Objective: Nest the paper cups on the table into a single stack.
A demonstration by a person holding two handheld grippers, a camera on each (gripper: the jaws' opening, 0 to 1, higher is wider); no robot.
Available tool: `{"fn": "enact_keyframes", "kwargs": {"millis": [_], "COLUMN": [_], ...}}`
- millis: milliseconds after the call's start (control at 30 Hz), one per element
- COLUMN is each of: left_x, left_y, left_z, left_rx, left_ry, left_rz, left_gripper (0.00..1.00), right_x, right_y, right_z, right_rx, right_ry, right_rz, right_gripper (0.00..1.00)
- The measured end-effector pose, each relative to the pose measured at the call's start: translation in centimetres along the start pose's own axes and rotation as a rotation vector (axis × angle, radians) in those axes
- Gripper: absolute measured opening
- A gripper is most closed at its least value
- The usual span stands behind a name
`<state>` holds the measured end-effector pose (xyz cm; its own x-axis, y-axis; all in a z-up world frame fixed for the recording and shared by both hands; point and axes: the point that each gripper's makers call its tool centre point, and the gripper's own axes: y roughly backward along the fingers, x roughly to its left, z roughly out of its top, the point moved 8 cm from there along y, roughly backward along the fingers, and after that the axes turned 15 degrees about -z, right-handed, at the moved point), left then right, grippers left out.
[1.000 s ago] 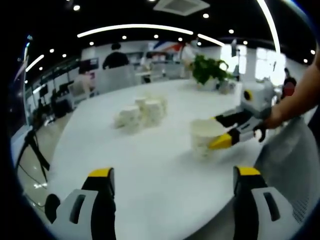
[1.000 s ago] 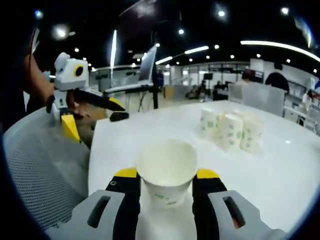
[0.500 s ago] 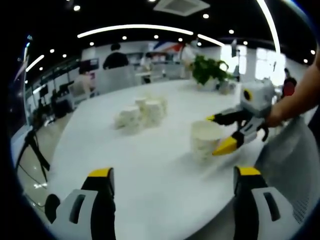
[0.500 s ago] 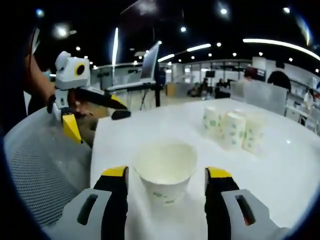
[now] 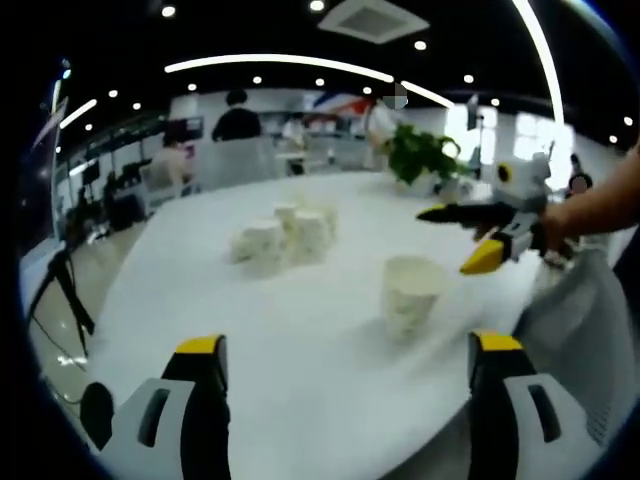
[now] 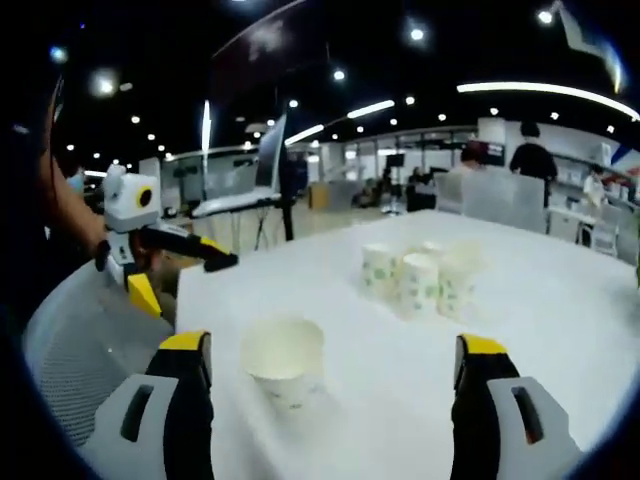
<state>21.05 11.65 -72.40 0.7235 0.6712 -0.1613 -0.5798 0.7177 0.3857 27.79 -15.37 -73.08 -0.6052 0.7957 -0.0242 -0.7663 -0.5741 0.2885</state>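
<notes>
A single white paper cup (image 5: 410,293) stands upright on the white table (image 5: 300,340), apart from both grippers. Farther back sits a cluster of several paper cups (image 5: 286,230), some printed with green marks. My left gripper (image 5: 348,345) is open, its yellow-tipped jaws wide apart over bare table. My right gripper (image 5: 455,238) hangs open to the right of the single cup, held by a person's hand. In the right gripper view the single cup (image 6: 285,358) stands just ahead of my open right gripper (image 6: 332,345), the cluster (image 6: 415,280) lies beyond, and my left gripper (image 6: 185,282) is open at the left.
A potted green plant (image 5: 420,150) stands at the table's far side. A grey mesh chair (image 5: 570,330) sits by the near edge, seen also as a mesh chair (image 6: 70,340). People and desks fill the background. A tripod (image 5: 65,290) stands on the floor.
My right gripper has opened wide, let go of the single cup and drawn back from it. The cup now stands free on the table. My left gripper stays open.
</notes>
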Motion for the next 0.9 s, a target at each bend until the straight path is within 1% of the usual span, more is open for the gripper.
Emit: {"fn": "enact_keyframes", "kwargs": {"millis": [67,133,167,233,400,467,500,567,600,667,767,900], "left_x": [0.1,0.2,0.3,0.2,0.0,0.0,0.0,0.0,0.0,-0.1,0.0,0.0], "left_y": [0.1,0.1,0.1,0.1,0.1,0.2,0.2,0.1,0.1,0.1,0.1,0.1], "left_z": [0.1,0.0,0.0,-0.1,0.3,0.5,0.7,0.6,0.5,0.7,0.6,0.6], "left_rx": [-0.014,-0.019,-0.02,-0.021,-0.035,-0.047,-0.066,-0.058,-0.045,-0.05,-0.044,-0.04], "left_ry": [0.005,0.009,0.015,0.021,-0.014,-0.027,-0.024,-0.01,-0.013,-0.02,-0.02,-0.024], "left_rz": [-0.003,-0.008,-0.007,-0.008,-0.008,0.007,0.002,-0.006,-0.004,-0.004,-0.005,-0.002], "left_gripper": [0.99,0.99,0.99,0.99,0.99,0.99,0.99,0.99,0.99,0.99,0.99,0.99], "right_x": [-0.6,-0.8,-0.9,-1.1,-1.4,-1.5,-1.7,-1.8,-1.9,-2.1,-2.4,-2.4], "right_y": [0.8,1.5,1.9,2.7,4.3,4.8,5.3,5.6,5.7,5.8,5.9,5.9], "right_z": [-0.2,-0.5,-0.8,-0.9,-0.7,-0.6,-0.6,-0.8,-0.9,-1.0,-0.8,-1.0], "right_rx": [-0.01,-0.017,-0.009,-0.011,-0.03,-0.032,-0.037,-0.038,-0.033,-0.02,-0.039,-0.029], "right_ry": [-0.036,-0.072,-0.078,-0.063,-0.035,-0.019,-0.005,-0.001,-0.003,-0.016,-0.028,-0.033], "right_rz": [-0.064,-0.083,-0.09,-0.114,-0.159,-0.173,-0.194,-0.205,-0.211,-0.227,-0.249,-0.254], "right_gripper": [0.99,0.99,0.98,0.98,0.96,0.96,0.96,0.96,0.96,0.96,0.95,0.94]}}
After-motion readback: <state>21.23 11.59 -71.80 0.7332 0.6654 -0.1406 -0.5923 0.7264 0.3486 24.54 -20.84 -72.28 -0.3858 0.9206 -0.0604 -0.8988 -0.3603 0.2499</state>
